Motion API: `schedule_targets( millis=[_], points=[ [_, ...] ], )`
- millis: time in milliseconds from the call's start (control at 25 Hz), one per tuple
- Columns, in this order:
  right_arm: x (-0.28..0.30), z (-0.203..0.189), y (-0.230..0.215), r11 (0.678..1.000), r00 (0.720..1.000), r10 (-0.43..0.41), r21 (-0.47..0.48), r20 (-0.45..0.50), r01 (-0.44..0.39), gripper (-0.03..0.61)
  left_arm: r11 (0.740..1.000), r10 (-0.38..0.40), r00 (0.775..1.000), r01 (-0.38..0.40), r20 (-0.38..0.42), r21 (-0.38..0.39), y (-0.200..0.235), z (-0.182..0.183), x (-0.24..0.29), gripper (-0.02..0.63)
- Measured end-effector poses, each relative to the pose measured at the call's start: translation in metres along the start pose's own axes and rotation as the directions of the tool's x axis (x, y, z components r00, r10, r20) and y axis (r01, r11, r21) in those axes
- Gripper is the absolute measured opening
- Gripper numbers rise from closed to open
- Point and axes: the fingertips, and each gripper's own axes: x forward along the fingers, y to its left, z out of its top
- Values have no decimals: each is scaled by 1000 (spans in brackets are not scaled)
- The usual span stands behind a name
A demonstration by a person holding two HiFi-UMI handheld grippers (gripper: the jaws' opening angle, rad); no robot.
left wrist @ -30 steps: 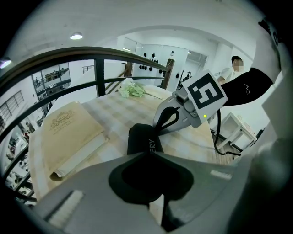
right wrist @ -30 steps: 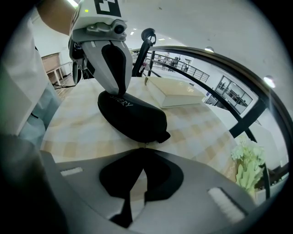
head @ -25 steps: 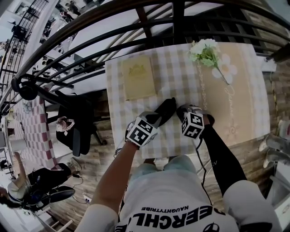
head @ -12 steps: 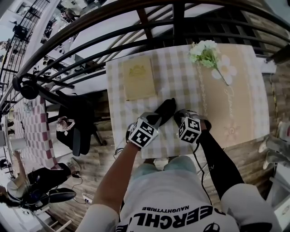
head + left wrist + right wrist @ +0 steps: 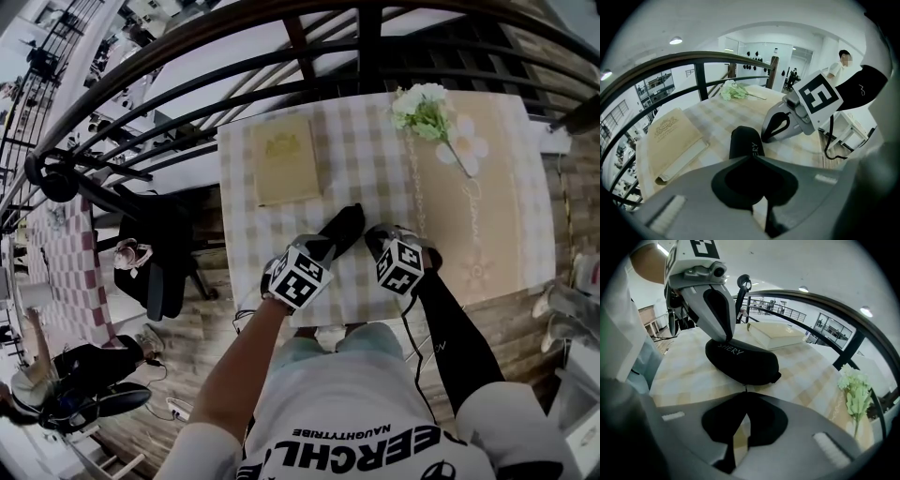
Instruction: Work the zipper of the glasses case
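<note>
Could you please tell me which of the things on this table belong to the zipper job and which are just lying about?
In use: glasses case; its zipper pull, pinched by the shut right gripper; left gripper, shut, tips pressing on the case.
Lying about: book; flower sprig; checked tablecloth.

Black glasses case (image 5: 341, 225) and black zipper pull (image 5: 746, 389), centre. Beige-and-white checked worktop (image 5: 375, 159), plain tan at right. Cream book (image 5: 285, 159), gold emblem, upper left. Pale green-white flowers (image 5: 424, 105), upper right. Grey left tool (image 5: 325, 246) and right tool (image 5: 377, 236) bear black-and-white square markers.
</note>
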Motion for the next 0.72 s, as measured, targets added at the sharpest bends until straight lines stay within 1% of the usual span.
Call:
schedule_targets(
  millis=[80,240,320,400,480,560,600,640,720],
  points=[
    [-2,-1,-9,1000,1000,-25,9,6,25,28,1000,-9,1000,9,-3,-8,-4,1,1,8],
    [-5,1,-35,996,997,-81,29,7,81,28,998,-37,999,38,12,-51,-9,5,3,8],
    [-4,5,-47,995,995,-97,32,6,97,28,998,-41,999,42,24,-49,-11,11,5,8],
    [-1,8,-52,995,995,-95,9,4,95,28,1000,-28,999,29,36,-12,-11,17,6,8],
    [3,9,-51,996,996,-84,-14,2,84,28,999,9,999,-11,39,43,-7,22,5,8],
    [5,9,-49,997,997,-75,-29,-2,75,28,994,42,999,-43,14,103,-2,21,8,8],
    [6,8,-48,997,997,-71,-32,-4,71,28,991,46,999,-46,-1,123,-1,19,10,7],
    [7,8,-47,997,998,-68,-33,-5,68,28,991,42,999,-41,-8,128,0,17,11,6],
    [8,8,-44,997,998,-64,-33,0,64,28,995,25,1000,-25,-3,99,1,14,12,6]
  ],
)
